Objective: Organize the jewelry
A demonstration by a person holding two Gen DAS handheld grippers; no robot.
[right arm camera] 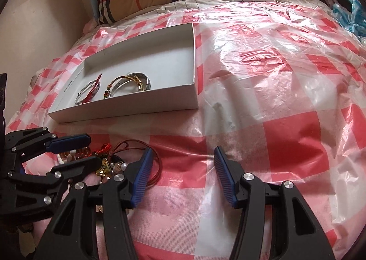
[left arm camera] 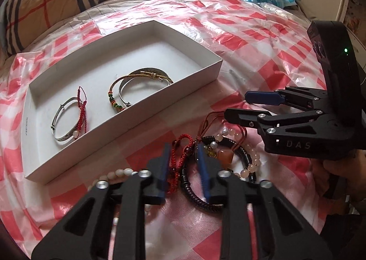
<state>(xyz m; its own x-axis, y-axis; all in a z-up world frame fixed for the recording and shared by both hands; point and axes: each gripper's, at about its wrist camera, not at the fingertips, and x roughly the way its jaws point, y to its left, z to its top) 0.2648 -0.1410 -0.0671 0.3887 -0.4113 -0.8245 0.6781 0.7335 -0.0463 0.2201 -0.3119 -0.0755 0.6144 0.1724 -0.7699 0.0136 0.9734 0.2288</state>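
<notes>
Left gripper [left arm camera: 184, 166] was right down on the heap of loose bracelets [left arm camera: 228, 152] at the near edge of the checked plastic sheet [right arm camera: 274, 134]. Its jaws stood a narrow way apart, and the red braided cord [left arm camera: 175, 159] lay between them, not visibly pinched. That cord ran near-to-far, roughly along the line of the fingers, so the pads sat either side of its length. Just right of it curled the black beaded bracelet [left arm camera: 194, 191], touching the tangle.

Right gripper [right arm camera: 181, 168] hung to the right of the heap, jaws wide, nothing between them but sheet, with a brown cord loop [right arm camera: 153, 163] by its left finger. The left was plainly the nearer to the red cord.

The white box [left arm camera: 114, 136] lay to the far left of the heap, already holding two silver bangles and two cords. A lift would likely carry far and left, over the box's near wall.
</notes>
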